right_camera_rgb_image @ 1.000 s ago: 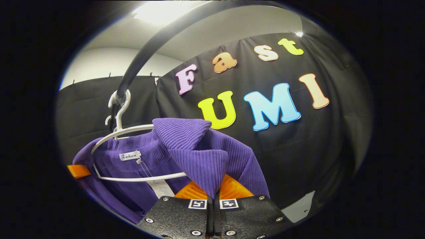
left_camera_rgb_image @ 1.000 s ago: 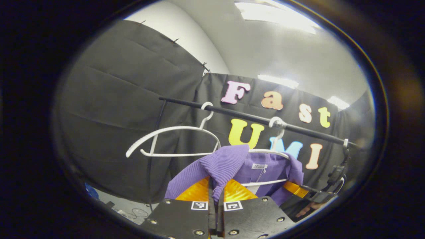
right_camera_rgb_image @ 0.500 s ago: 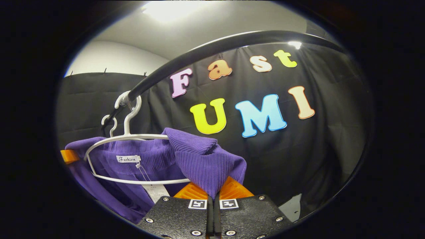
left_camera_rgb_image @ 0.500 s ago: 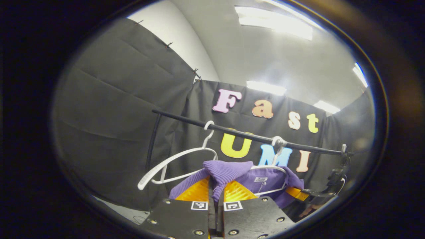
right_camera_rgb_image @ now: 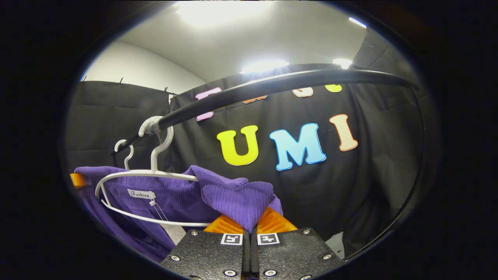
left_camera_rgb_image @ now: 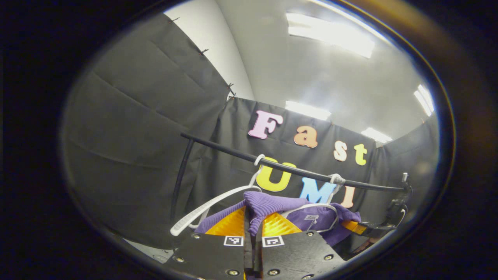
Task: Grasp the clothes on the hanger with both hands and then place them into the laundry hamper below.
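A purple ribbed knit garment (left_camera_rgb_image: 272, 204) hangs on a white hanger (left_camera_rgb_image: 311, 208) whose hook sits over the black rail (left_camera_rgb_image: 288, 169). My left gripper (left_camera_rgb_image: 253, 221) is shut on a raised fold of the garment's shoulder. Farther right in the left gripper view, the other gripper (left_camera_rgb_image: 352, 226) holds the opposite shoulder, with a hand (left_camera_rgb_image: 362, 245) behind it. In the right gripper view my right gripper (right_camera_rgb_image: 249, 223) is shut on a bunched fold of the garment (right_camera_rgb_image: 233, 196). The hanger (right_camera_rgb_image: 148, 173) still threads through the neck, below the rail (right_camera_rgb_image: 272, 83).
An empty white hanger (left_camera_rgb_image: 210, 208) hangs tilted on the rail to the left of the garment; its hook (right_camera_rgb_image: 124, 149) is behind the loaded hanger in the right gripper view. A black upright post (left_camera_rgb_image: 181, 175) carries the rail's left end. Black cloth walls close in behind.
Both grippers have drawn back from the rail with the cloth still pinched, so the rail and hangers look smaller and farther. The empty hanger has tilted and slid closer to the garment.
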Tool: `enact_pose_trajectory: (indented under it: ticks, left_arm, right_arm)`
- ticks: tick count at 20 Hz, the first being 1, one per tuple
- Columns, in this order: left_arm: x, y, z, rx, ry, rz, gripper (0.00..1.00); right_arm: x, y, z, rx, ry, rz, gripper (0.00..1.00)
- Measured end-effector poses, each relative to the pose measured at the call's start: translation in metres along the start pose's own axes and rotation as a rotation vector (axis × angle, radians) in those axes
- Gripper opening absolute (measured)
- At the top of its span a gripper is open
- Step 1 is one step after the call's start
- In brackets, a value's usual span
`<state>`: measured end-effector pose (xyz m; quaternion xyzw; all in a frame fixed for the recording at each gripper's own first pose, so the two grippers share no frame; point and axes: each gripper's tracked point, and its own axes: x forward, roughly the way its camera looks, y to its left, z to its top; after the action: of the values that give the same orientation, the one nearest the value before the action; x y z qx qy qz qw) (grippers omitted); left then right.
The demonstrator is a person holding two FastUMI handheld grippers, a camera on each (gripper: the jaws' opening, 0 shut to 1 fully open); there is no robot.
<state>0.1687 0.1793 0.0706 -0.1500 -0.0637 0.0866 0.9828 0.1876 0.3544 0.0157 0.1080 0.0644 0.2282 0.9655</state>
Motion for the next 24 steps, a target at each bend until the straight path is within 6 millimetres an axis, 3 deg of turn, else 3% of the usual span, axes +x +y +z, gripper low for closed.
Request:
enact_pose_trajectory:
  ticks: [6, 12, 19, 24]
  left_arm:
    - [0.010, 0.046, -0.012, -0.026, 0.036, -0.010, 0.02]
    - [0.008, 0.069, -0.032, -0.061, 0.061, -0.013, 0.02]
    - [-0.007, 0.073, -0.063, -0.042, 0.098, 0.022, 0.02]
    - [-0.015, 0.053, -0.083, -0.030, 0.138, 0.056, 0.02]
  right_arm:
    - [-0.006, 0.005, 0.007, -0.032, -0.014, -0.044, 0.00]
    - [-0.011, 0.010, 0.012, -0.063, -0.025, -0.070, 0.00]
    - [-0.011, 0.012, 0.010, -0.077, -0.025, -0.049, 0.00]
    - [-0.012, 0.005, 0.011, -0.074, -0.038, -0.010, 0.00]
